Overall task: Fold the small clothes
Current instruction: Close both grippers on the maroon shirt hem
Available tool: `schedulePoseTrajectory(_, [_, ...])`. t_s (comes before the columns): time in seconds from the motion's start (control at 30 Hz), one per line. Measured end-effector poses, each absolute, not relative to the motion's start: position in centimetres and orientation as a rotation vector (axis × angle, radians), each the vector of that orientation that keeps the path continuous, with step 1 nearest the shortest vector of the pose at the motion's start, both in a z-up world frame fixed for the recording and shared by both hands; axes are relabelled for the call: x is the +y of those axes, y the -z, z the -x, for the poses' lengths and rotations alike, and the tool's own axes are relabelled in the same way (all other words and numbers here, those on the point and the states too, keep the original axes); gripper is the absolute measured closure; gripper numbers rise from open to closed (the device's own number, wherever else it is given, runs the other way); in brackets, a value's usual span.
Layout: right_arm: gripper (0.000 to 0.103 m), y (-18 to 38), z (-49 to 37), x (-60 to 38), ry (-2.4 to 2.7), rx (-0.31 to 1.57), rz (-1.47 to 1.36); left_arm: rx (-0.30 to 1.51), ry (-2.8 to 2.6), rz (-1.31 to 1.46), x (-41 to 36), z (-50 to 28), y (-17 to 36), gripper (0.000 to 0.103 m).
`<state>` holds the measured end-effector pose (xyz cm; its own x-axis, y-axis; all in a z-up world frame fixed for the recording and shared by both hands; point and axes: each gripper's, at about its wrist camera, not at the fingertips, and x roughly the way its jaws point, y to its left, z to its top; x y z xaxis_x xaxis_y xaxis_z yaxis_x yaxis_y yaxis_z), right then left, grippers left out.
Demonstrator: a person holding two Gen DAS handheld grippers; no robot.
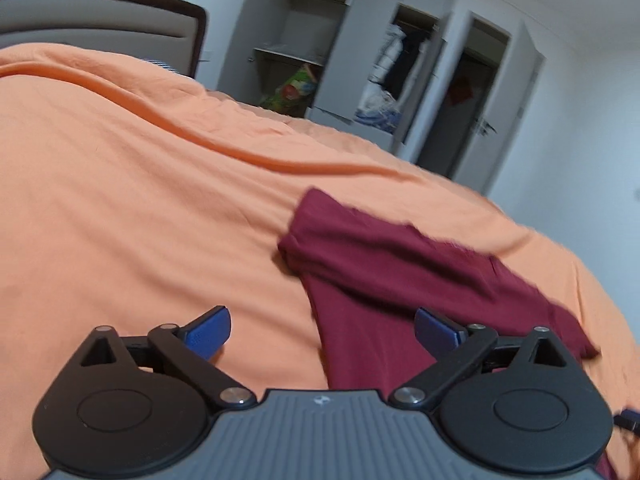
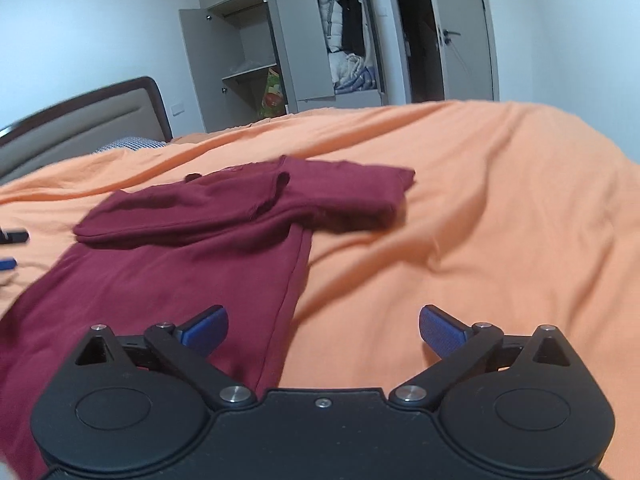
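Observation:
A dark red T-shirt lies flat on the orange bedcover, with one sleeve folded in over its chest. In the left wrist view the same T-shirt spreads from the middle to the right. My left gripper is open, hovering over the shirt's left edge, its right blue pad above the cloth. My right gripper is open over the shirt's right side seam, its left pad above the cloth and its right pad over bare cover. Neither holds anything. The tip of the left gripper shows at the right wrist view's left edge.
A padded headboard stands at the bed's far left, with a striped pillow below it. Beyond the bed an open wardrobe holds clothes and bedding, beside an open door. A ridge in the orange bedcover crosses the bed.

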<state>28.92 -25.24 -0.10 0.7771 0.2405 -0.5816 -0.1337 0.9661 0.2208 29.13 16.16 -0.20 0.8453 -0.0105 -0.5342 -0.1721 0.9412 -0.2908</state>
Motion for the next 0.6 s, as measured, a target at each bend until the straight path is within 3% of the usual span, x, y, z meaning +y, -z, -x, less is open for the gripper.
schedulePoseTrajectory(0.13, [0.002,0.3,-26.1,-25.4,-0.265,0.706,-0.27,0.632,-0.062,0.303,15.0,-26.3,1.2,0.002])
schedulePoseTrajectory(0.3, [0.014,0.2,-22.6,-23.9,-0.325,0.769,-0.228,0.685,-0.023,0.26,13.8,-22.7,1.8,0.008])
schedulePoseTrajectory(0.37, [0.024,0.0,-21.4,-23.1,-0.335,0.777,-0.184,0.713,-0.007,0.232,13.1,-21.6,1.8,0.012])
schedulePoseTrajectory(0.5, [0.037,0.0,-19.9,-21.9,-0.35,0.778,-0.132,0.775,-0.02,0.148,11.3,-20.4,1.8,0.031])
schedulePoseTrajectory(0.6, [0.055,0.0,-19.3,-21.6,-0.345,0.772,-0.123,0.813,-0.032,0.11,10.5,-20.0,2.0,0.063])
